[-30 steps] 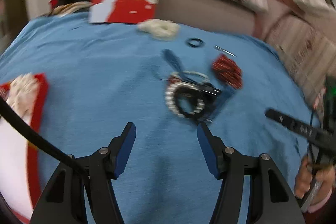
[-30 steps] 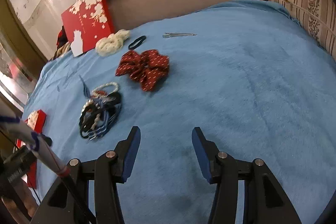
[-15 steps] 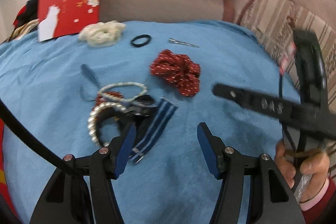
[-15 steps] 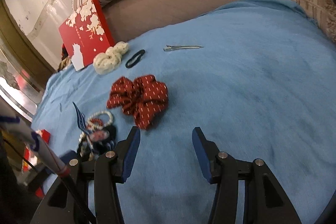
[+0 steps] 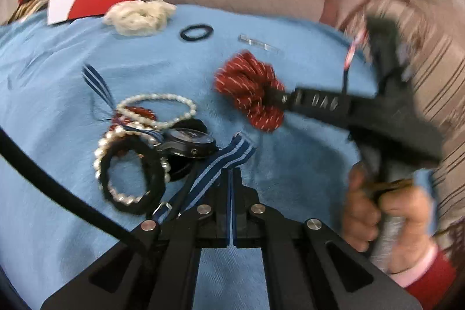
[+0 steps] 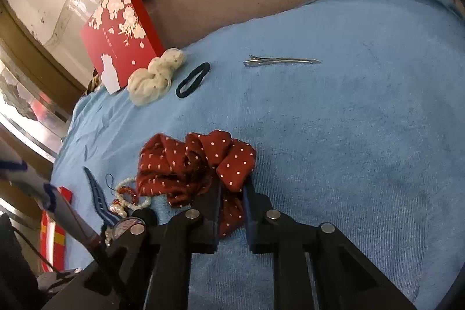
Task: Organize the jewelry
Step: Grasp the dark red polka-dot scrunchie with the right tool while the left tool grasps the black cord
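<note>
Left gripper point(image 5: 231, 179), seen in its own wrist view, has its jaws pressed together with no gap between them; the striped watch strap point(image 5: 225, 167) lies at their tips, and whether any of it is pinched cannot be told. Right gripper point(image 6: 232, 191) has its jaws nearly closed on a fold of the red dotted scrunchie point(image 6: 197, 161), which bulges between the fingers point(image 6: 213, 193). Judged from this, the step in hand is the grasp of a single item from the loose spread, the scrunchie by the right and the strap by the left. The next move calls for a straight lift, slow enough that the strap, which is tangled with the watch point(image 5: 189, 140), the black hair band point(image 5: 133, 176) and the pearl bracelets point(image 5: 158, 109), does not drag the whole heap along.

The strap's long axis runs from the near left, beside the left gripper, up toward the right, its free end pointing at the scrunchie. Farther off on the blue cloth point(image 6: 348, 150) lie the thin black hair tie point(image 6: 193, 80), the cream scrunchie point(image 6: 157, 76) and the metal hair clip point(image 6: 280, 60), whose long axis runs left to right with the point at the right. Farthest, the red box point(image 6: 119, 34) leans against the sofa.
</note>
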Demonstrator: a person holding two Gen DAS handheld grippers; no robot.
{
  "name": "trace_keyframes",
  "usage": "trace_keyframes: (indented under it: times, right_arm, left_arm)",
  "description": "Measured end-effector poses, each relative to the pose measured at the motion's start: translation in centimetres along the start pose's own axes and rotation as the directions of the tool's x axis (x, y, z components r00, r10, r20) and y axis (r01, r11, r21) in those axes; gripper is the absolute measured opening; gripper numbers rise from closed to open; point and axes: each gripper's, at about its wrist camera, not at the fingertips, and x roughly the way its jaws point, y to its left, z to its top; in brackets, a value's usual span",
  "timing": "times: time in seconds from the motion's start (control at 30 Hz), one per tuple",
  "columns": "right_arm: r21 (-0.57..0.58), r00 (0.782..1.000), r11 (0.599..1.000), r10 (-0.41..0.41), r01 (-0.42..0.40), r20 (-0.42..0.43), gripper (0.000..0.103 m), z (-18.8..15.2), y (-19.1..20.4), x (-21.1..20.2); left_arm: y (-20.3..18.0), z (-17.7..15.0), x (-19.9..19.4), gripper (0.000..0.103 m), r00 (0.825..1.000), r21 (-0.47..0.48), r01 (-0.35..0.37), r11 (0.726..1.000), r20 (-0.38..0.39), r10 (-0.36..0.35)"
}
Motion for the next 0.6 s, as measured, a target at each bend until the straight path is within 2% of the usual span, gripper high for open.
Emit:
trace_keyframes:
  times: [0.13, 0.27, 0.33, 0.43, 0.47, 0.5, 0.53, 0.6]
  right_arm:
    - [0.015, 0.999, 1.0, 0.016, -0.017, 0.05, 0.011, 0.1, 0.5, -2.3]
    - [-0.003, 0.994, 1.0, 0.01, -0.01, 0.109, 0.01, -0.8, 1.8, -5.5]
    - [-0.002, 0.991, 1.0, 0.005, -0.005, 0.13, 0.01, -1.5, 2.4, -7.0]
    - [0.001, 0.99, 1.0, 0.001, -0.002, 0.143, 0.01, -2.4, 3.0, -8.6]
    - [0.004, 0.99, 1.0, -0.001, 0.001, 0.144, 0.01, -2.6, 3.1, -8.9]
    - [0.009, 0.989, 1.0, -0.009, 0.008, 0.149, 0.01, -2.9, 3.1, -9.4]
    - [0.02, 0.988, 1.0, -0.015, 0.012, 0.151, 0.01, -3.2, 2.9, -9.7]
    - [0.045, 0.988, 0.999, -0.014, 0.007, 0.152, 0.01, -3.5, 2.4, -10.0]
  left_arm:
    - [1.4, 0.1, -5.4, 0.0, 0.995, -0.064, 0.058, 0.996, 0.086, -0.053]
    - [2.5, 0.2, -10.1, 0.0, 0.985, -0.085, 0.071, 0.994, 0.162, -0.057]
    - [2.8, 0.2, -11.3, 0.0, 0.984, -0.067, 0.079, 0.995, 0.166, -0.067]
    - [2.4, -0.2, -10.7, 0.003, 0.991, -0.031, 0.033, 0.999, 0.129, -0.029]
    - [1.9, -0.7, -10.0, 0.015, 0.994, 0.003, 0.006, 1.0, 0.107, -0.007]
    - [1.5, -1.0, -9.4, 0.035, 0.996, 0.03, -0.015, 0.999, 0.092, 0.012]
    - [1.1, -1.3, -8.9, 0.043, 0.996, 0.053, -0.036, 0.998, 0.089, 0.031]
    - [0.4, -1.8, -8.1, 0.048, 0.992, 0.101, -0.075, 0.992, 0.104, 0.065]
